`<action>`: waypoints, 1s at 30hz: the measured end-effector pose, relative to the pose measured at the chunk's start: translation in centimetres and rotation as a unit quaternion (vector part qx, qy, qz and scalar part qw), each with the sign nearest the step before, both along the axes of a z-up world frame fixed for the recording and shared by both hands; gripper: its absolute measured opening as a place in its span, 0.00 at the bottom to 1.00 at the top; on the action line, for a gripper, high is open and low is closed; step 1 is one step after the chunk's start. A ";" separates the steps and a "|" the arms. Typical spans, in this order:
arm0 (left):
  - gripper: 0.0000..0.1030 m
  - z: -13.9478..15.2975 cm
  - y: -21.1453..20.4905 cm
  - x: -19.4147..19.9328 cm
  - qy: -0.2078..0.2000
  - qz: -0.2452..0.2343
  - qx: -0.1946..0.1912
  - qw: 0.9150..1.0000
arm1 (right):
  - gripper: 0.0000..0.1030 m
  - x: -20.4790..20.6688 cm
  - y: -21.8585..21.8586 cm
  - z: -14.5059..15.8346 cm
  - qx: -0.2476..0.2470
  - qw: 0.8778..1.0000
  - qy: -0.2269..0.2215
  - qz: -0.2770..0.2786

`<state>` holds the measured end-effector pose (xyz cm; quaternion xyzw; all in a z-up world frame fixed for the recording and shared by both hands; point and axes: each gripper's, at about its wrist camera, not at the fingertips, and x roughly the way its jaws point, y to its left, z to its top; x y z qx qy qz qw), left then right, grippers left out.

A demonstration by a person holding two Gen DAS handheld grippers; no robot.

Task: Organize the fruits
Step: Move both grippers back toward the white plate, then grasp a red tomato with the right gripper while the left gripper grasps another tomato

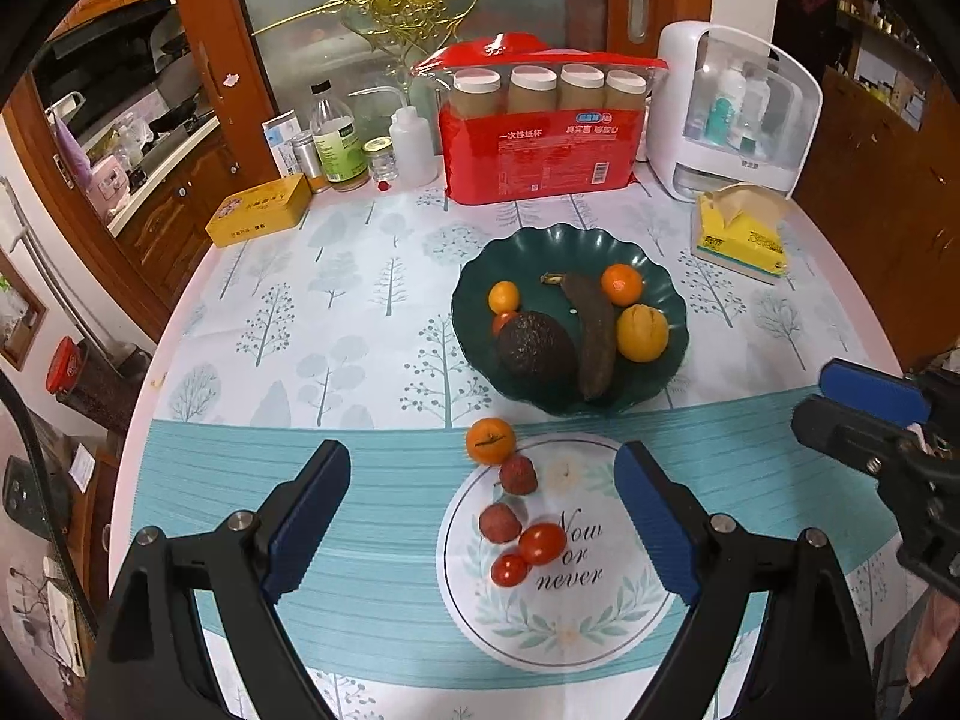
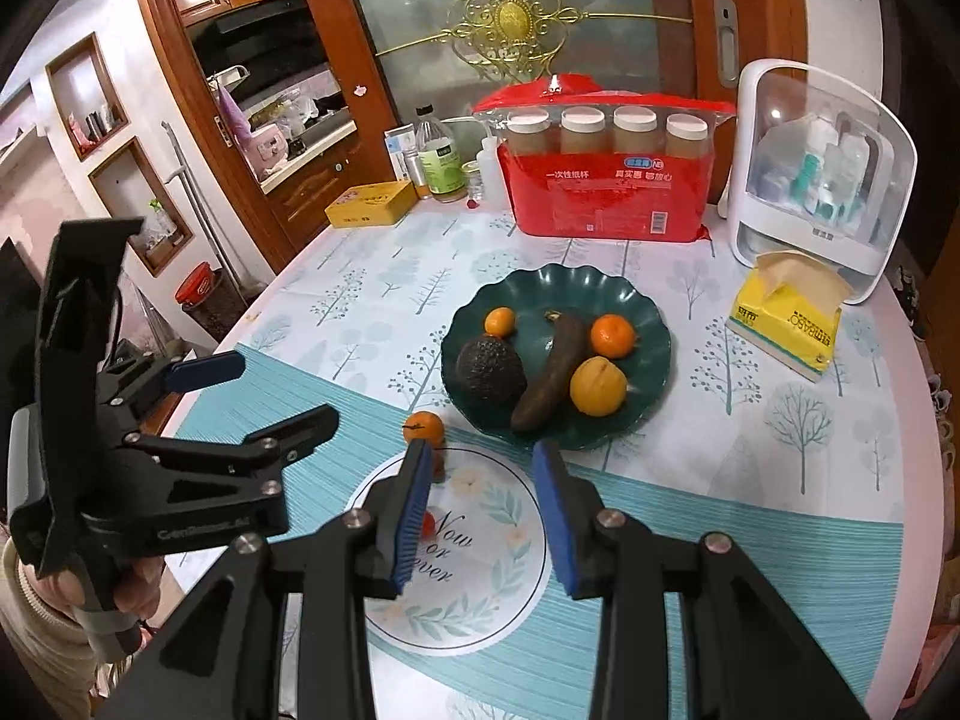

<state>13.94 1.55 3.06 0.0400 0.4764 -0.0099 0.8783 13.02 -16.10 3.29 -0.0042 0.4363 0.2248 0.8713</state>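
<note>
A dark green scalloped plate [image 1: 474,294] [image 2: 651,312] holds an avocado [image 1: 536,350], a brown banana [image 1: 594,336], two small oranges [image 1: 622,284] [image 1: 504,296], a yellow citrus [image 1: 642,332] and a partly hidden red tomato [image 1: 503,319]. In front of the plate on the table lie a mandarin [image 1: 490,440] [image 2: 423,426], two lychees [image 1: 517,474] [image 1: 498,522] and two cherry tomatoes [image 1: 542,543] [image 1: 509,569]. My left gripper [image 1: 483,525] is open and empty above these loose fruits. My right gripper [image 2: 483,513] is open and empty beside them; its left finger hides most of them.
At the back stand a red pack of paper cups [image 1: 540,132], bottles and jars [image 1: 336,138], a yellow tin [image 1: 259,210], a white storage box [image 1: 738,114] and a yellow tissue pack [image 1: 741,228]. A round printed mat [image 1: 558,606] lies under the loose fruit.
</note>
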 end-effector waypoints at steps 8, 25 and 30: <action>0.86 -2.6 1.1 -3.4 -0.020 -0.013 0.026 0.999 | 0.35 -1.2 1.5 -3.0 0.003 1.000 0.012 0.001; 0.86 -14.1 3.6 -4.2 0.030 -0.010 -0.035 0.999 | 0.35 0.8 7.2 -13.3 -0.028 0.994 0.090 0.059; 0.80 -16.4 3.1 -3.6 0.051 -0.024 -0.052 0.997 | 0.35 1.1 6.8 -15.1 -0.008 0.993 0.106 0.049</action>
